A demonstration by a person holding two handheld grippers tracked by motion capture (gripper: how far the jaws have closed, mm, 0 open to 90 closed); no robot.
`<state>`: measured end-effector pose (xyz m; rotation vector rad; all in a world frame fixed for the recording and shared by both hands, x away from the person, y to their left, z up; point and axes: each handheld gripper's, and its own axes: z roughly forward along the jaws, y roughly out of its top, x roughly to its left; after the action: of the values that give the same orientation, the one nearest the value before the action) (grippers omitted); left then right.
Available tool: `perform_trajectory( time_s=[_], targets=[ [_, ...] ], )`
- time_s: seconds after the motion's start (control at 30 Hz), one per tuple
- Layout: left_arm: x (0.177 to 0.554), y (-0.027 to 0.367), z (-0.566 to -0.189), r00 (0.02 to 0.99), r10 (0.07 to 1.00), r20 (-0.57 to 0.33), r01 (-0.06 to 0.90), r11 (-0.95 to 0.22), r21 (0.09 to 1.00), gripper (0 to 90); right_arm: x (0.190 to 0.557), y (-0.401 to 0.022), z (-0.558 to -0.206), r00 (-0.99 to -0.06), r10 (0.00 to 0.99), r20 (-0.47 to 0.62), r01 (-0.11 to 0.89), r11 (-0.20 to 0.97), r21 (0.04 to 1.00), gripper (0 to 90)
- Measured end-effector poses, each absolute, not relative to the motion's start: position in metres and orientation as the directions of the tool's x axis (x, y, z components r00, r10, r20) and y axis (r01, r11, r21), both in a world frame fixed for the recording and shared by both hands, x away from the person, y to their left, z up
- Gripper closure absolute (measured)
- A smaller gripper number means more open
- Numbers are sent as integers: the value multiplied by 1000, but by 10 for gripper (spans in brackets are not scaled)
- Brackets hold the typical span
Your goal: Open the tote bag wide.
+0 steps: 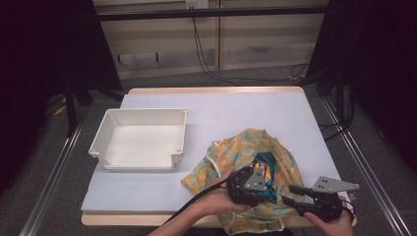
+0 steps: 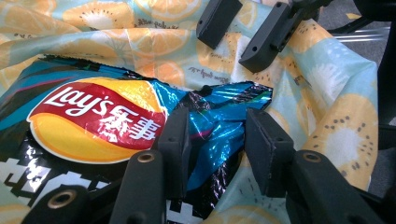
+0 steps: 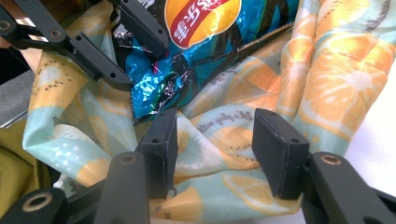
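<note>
A blue Lay's chip bag (image 1: 263, 168) lies in the mouth of a cloth bag printed with orange slices (image 1: 246, 147) at the table's front right. My left gripper (image 1: 264, 188) reaches into that opening from the left. Its jaws stand open around the crinkled end of the chip bag (image 2: 93, 116), the pads not pressing on it. In the left gripper view the gripper (image 2: 217, 135) straddles the foil corner. My right gripper (image 1: 287, 193) faces it from the right, open over a fold of the cloth (image 3: 219, 135). The two grippers' tips are close together.
An empty white plastic bin (image 1: 147, 111) sits on the left half of the white table (image 1: 236, 105). Metal rails run along both table sides. Cables hang at the back wall. The cloth bag overhangs the table's front edge.
</note>
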<state>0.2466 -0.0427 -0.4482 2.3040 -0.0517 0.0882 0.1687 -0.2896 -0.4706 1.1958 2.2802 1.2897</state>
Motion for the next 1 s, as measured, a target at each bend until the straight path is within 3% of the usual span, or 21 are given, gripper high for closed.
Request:
perform_trajectory(
  time_s=[0.2,0.57,0.8,0.93,1.0],
  targets=[
    [244,-51,-442,994,1,113,-84,-665,742,526,171,-290,-473,-622,767,157,535,269,801,484],
    [243,-56,-458,985,-16,171,-132,-710,692,503,171,-292,-477,-612,774,163,551,270,790,489],
    [244,-58,-459,979,15,203,-129,-727,675,623,173,-293,-479,-610,774,168,559,269,784,487],
    [246,-57,-457,984,19,174,-107,-721,684,838,173,-293,-480,-613,773,164,555,274,785,487],
    [252,-53,-453,992,35,122,-62,-705,707,876,173,-292,-480,-613,773,163,555,274,786,486]
  ],
)
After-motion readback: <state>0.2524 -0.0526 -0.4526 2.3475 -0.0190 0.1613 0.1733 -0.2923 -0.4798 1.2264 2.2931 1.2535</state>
